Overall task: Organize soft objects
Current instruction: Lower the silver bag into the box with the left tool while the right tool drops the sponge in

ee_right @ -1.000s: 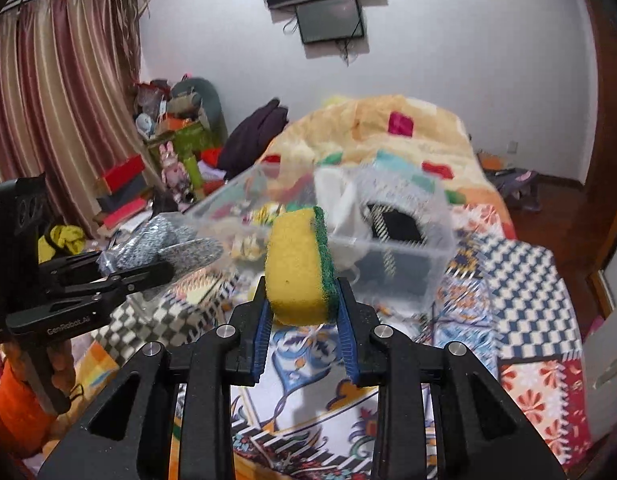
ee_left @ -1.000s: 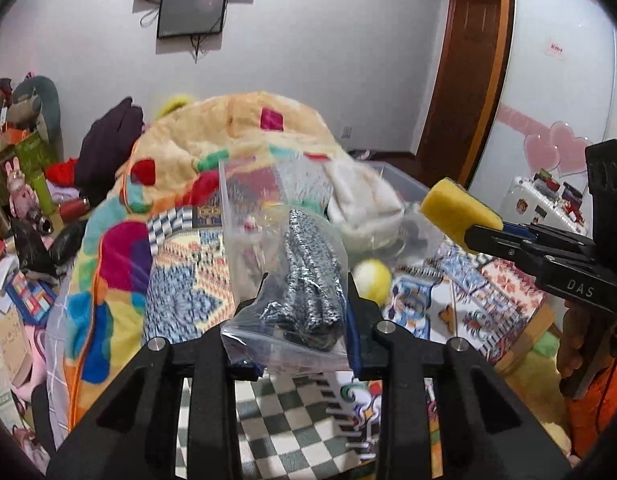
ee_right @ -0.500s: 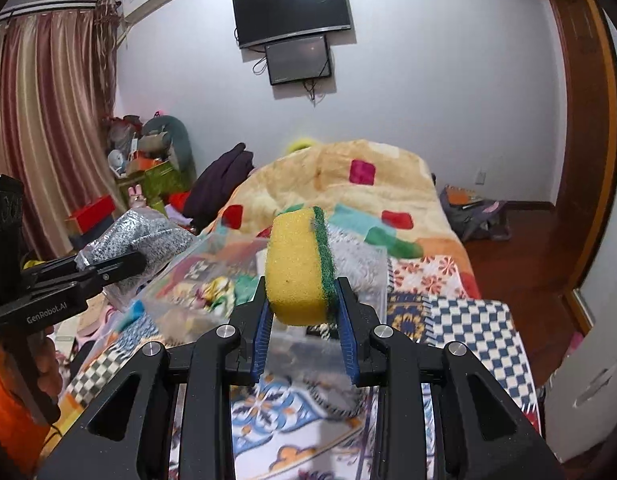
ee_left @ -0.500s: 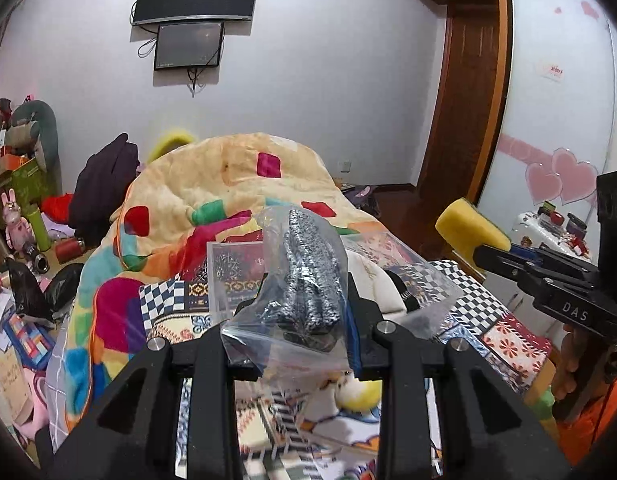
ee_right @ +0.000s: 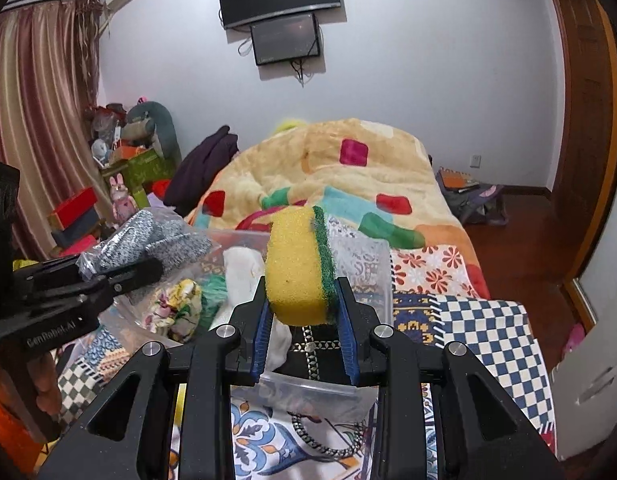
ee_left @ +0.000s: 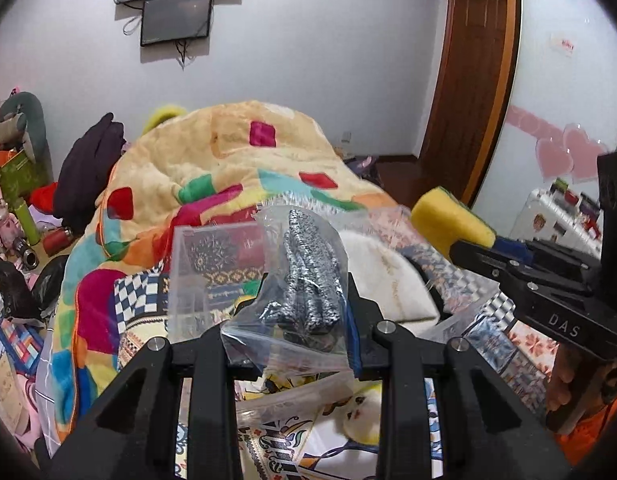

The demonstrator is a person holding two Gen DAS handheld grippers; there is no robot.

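Note:
My left gripper [ee_left: 304, 312] is shut on a clear plastic bag [ee_left: 292, 292] with a grey-and-black knitted item inside, held up over a clear plastic bin [ee_left: 196, 276]. My right gripper [ee_right: 304, 320] is shut on a yellow sponge [ee_right: 294, 268] with a green scrub side, held above the same bin [ee_right: 368, 268]. The bin holds white cloth [ee_right: 242, 272], a floral cloth [ee_right: 176, 308] and a dark item. The sponge also shows at the right of the left wrist view [ee_left: 448, 226]. The bag also shows at the left of the right wrist view [ee_right: 148, 240].
The bin stands on a bed with patterned covers [ee_right: 488, 332] and a heaped colourful blanket [ee_right: 348, 172]. A yellow-white plush [ee_left: 362, 416] lies near the bin's front. Clutter, boxes and toys stand at the left [ee_right: 120, 176]. A wooden door frame [ee_right: 584, 120] is at the right.
Both grippers have dropped closer to the bin after having been raised; the bin now sits right under the bag and the sponge. Both grips are unchanged.

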